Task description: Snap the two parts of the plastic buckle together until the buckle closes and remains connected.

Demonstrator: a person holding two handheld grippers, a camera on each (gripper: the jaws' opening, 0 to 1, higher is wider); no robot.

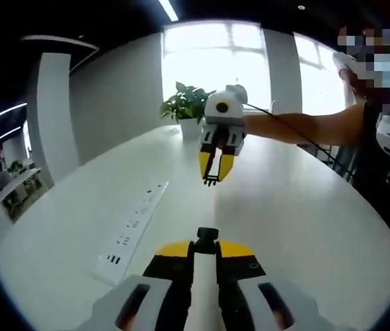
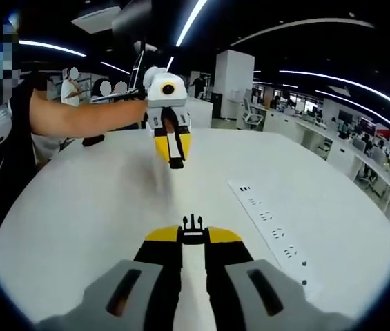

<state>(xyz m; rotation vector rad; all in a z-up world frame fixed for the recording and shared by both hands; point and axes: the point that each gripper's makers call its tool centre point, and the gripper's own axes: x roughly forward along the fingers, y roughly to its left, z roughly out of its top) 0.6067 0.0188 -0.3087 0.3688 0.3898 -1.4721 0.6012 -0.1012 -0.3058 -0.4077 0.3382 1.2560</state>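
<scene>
Above the round white table (image 1: pixel 305 207), we see the left gripper (image 1: pixel 206 243) pinching the black plastic socket half (image 1: pixel 207 237). The right gripper (image 2: pixel 192 231) clamps the black pronged buckle half (image 2: pixel 192 225); they face each other, apparently apart.

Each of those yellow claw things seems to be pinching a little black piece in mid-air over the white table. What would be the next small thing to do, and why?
Probably bring the two pieces closer, tips lined up. The left gripper holds the black plastic socket half of the buckle; the right gripper holds the black pronged half. They face each other apart above the white table, so nothing has snapped together yet.
</scene>
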